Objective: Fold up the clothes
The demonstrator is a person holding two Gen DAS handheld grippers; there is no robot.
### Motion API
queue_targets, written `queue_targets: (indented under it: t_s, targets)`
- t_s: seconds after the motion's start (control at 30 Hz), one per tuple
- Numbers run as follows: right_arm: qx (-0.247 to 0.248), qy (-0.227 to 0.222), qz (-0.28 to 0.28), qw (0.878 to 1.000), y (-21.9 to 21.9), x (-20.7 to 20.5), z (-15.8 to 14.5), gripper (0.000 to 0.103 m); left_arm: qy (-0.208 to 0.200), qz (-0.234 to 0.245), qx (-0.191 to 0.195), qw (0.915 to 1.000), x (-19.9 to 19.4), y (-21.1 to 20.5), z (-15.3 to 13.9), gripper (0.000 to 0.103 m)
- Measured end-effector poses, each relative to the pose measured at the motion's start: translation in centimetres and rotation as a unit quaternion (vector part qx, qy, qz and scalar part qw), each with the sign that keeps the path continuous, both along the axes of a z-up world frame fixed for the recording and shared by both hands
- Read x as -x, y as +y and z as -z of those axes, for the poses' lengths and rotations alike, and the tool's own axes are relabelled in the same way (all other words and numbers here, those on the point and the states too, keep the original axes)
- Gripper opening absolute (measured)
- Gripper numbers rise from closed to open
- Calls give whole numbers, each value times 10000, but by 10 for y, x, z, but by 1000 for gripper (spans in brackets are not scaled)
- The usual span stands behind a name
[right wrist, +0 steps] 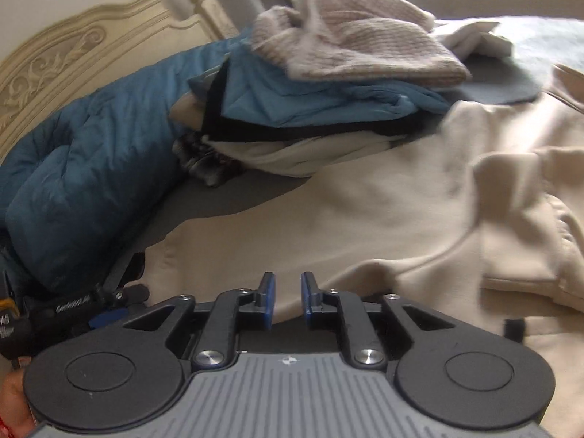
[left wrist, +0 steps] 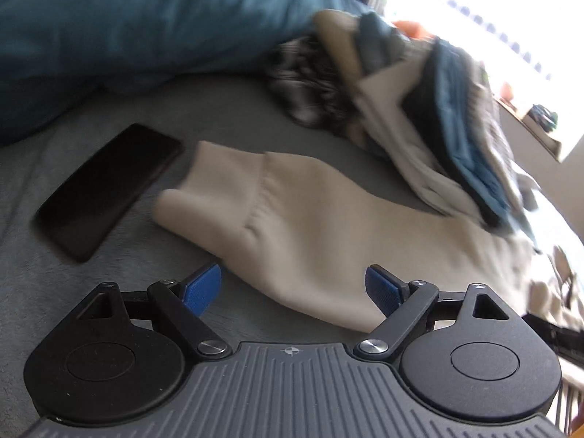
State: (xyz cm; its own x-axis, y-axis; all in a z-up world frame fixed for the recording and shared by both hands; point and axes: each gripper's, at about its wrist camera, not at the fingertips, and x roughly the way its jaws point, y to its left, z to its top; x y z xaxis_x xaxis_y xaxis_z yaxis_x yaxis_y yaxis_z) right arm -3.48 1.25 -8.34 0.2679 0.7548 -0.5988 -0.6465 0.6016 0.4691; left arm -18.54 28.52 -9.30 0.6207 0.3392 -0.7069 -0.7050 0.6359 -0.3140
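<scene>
A cream sweatshirt (right wrist: 419,219) lies spread on the grey bed (left wrist: 226,109), its sleeve (left wrist: 292,219) at twelve o'clock of the left gripper (left wrist: 294,286), jaws spread wide, empty. The right gripper (right wrist: 287,299) hovers above the sweatshirt, jaws narrowly parted, empty. A phone (left wrist: 106,189) sits at ten o'clock, a clothes pile (right wrist: 328,84) beyond.

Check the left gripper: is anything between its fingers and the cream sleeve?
Nothing visible. The left gripper is open, with the cream sleeve lying directly ahead between its fingers. The black phone lies off to the side of the cuff, clear of the path.
</scene>
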Motion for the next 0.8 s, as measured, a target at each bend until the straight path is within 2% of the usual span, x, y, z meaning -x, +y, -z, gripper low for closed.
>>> queue_targets:
  t_s: [0.03, 0.07, 0.3, 0.37, 0.4, 0.47, 0.53, 0.67, 0.8]
  targets:
    - [17, -99, -83, 9999, 7, 6, -1, 34, -18, -85, 43, 10000, 0, 4, 2, 87]
    - [40, -211, -154, 9997, 14, 11, -1, 39, -47, -156, 83, 9998, 1, 8, 5, 87]
    - [264, -857, -806, 9927, 56, 46, 3, 48, -260, -642, 338, 9970, 5, 32, 22, 84]
    - [309, -897, -887, 9915, 64, 50, 6, 51, -345, -735, 345, 9961, 5, 36, 26, 78]
    - [310, -862, -906, 9917, 66, 51, 8, 51, -370, -763, 330, 9959, 5, 38, 27, 75]
    - [315, -757, -919, 9924, 70, 52, 12, 51, -399, -798, 276, 9956, 5, 40, 29, 59]
    - [314, -624, -835, 9941, 70, 50, 15, 52, -428, -833, 223, 9954, 5, 41, 30, 51]
    - [262, -316, -598, 9974, 65, 43, 21, 52, -486, -624, -174, 9967, 4, 34, 26, 33]
    - [84, -72, -285, 9995, 50, 33, 20, 52, -693, -293, -675, 9949, -2, 16, 11, 27]
